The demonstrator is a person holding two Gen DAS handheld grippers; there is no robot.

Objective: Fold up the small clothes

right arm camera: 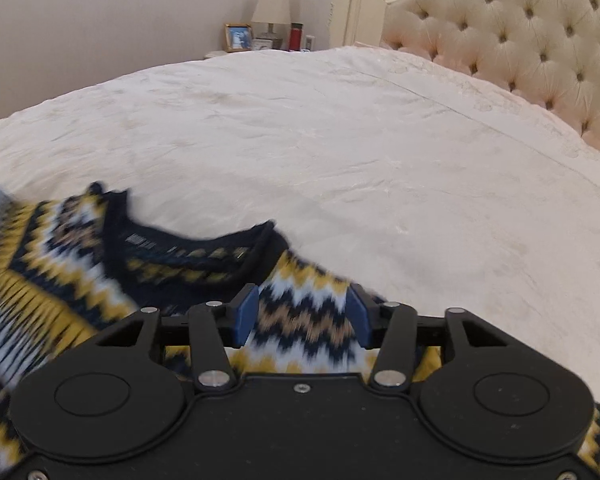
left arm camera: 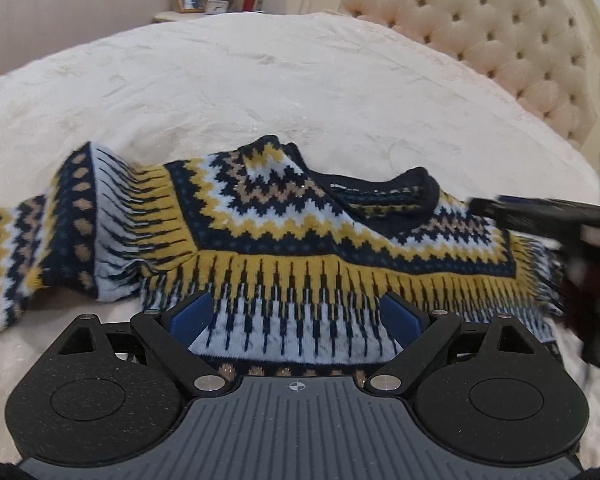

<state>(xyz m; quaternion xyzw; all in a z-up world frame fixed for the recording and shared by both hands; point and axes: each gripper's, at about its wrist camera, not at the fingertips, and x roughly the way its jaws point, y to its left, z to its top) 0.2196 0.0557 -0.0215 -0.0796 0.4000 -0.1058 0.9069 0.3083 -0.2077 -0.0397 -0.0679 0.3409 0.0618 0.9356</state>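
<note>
- We see the patterned knit sweater [left arm camera: 284, 240] spread across the cream bed [left arm camera: 260, 92], collar facing the tufted headboard [left arm camera: 500, 40], front side up.
- Our left gripper [left arm camera: 296, 316] sits over the sweater's lower body, on the side away from the collar; its blue fingers [left arm camera: 190, 314] stand wide apart with the white-and-navy fringe pattern lying between them, so we judge it is gripping nothing.
- Our right gripper [right arm camera: 302, 314] hovers over the shoulder just right of the collar [right arm camera: 204, 256]; its fingers [right arm camera: 246, 312] are also spread, zigzag knit showing in the gap (whether the pads touch the cloth, we cannot tell).
- From the left wrist view, the right gripper [left arm camera: 540, 216] appears as a dark blurred shape at the sweater's right edge.
- One sleeve [left arm camera: 32, 256] stretches out left of the collar, rumpled where it joins the body; the opposite sleeve is hidden behind the right gripper, so we leave it unjudged.
- Progress, as we read it: the garment is laid out roughly flat but no fold shows yet. The sleeve is not tucked in, and the body is not doubled over.
- What is left looks like nearly everything: bringing the sleeves across the body, then folding the body (probably hem toward collar).
- Beyond the bed, a nightstand holds a lamp [right arm camera: 272, 12] and a framed photo [right arm camera: 238, 37], well apart from the sweater.
</note>
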